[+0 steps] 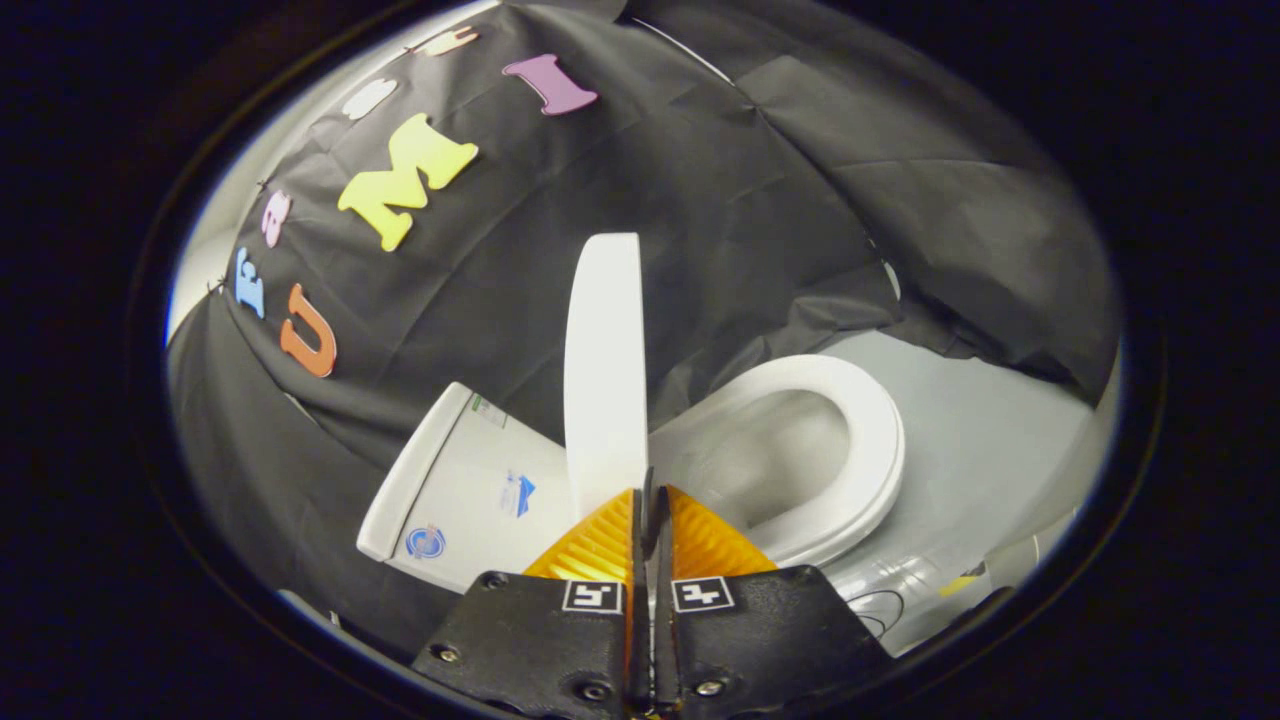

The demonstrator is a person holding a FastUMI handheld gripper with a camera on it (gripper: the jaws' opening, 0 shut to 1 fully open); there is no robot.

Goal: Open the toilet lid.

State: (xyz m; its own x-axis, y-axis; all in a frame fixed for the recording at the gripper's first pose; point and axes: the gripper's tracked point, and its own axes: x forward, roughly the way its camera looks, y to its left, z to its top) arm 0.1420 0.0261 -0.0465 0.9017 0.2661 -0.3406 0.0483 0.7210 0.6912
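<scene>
Lid (603,370) raised on edge, clearing seat (872,440); gripper (648,497) fingers pressed together at lid's edge, apparently propping it w/o a pinch.

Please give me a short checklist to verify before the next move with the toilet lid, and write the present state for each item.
1. Lid raised off the seat: ok. The toilet lid stands edge-on, well clear of the seat.
2. Claw hold: cannot tell. The claw fingers are nearly together at the lid's lower edge; whether they pinch it is hidden.
3. Lid resting against the tank: cannot tell from this angle.
4. Bowl open to view: ok.
5. Path between lid and tank free of objects: ok as far as visible.
</scene>
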